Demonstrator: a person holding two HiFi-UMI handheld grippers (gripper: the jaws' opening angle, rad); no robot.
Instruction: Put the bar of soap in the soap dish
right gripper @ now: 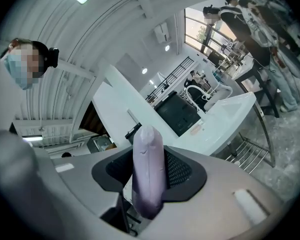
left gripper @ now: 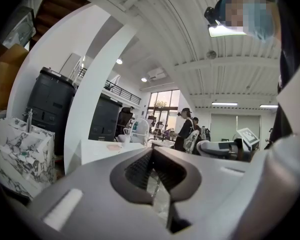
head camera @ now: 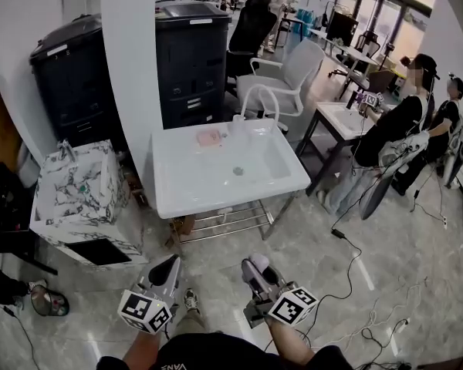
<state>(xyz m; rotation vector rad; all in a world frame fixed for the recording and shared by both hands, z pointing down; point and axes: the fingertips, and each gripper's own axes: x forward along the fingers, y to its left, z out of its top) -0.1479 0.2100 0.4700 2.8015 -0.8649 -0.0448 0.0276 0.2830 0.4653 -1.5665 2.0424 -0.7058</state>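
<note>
A pink soap dish (head camera: 209, 137) lies on the back rim of the white sink basin (head camera: 185, 183), which stands on a metal frame ahead of me. The dish also shows small and far off in the left gripper view (left gripper: 113, 147) and the right gripper view (right gripper: 195, 129). My right gripper (head camera: 259, 272) is held low and level in front of the sink, shut on a lavender bar of soap (right gripper: 148, 171) that stands on edge between its pads. My left gripper (head camera: 167, 270) hovers beside it, its jaws together with nothing between them (left gripper: 152, 153).
A marble-patterned box (head camera: 81, 195) stands left of the sink, with two black bins (head camera: 191, 60) behind it. A white chair (head camera: 289, 79) and a second basin (head camera: 339, 118) stand at the back right, where people sit (head camera: 393, 129). Cables (head camera: 347, 284) trail over the floor.
</note>
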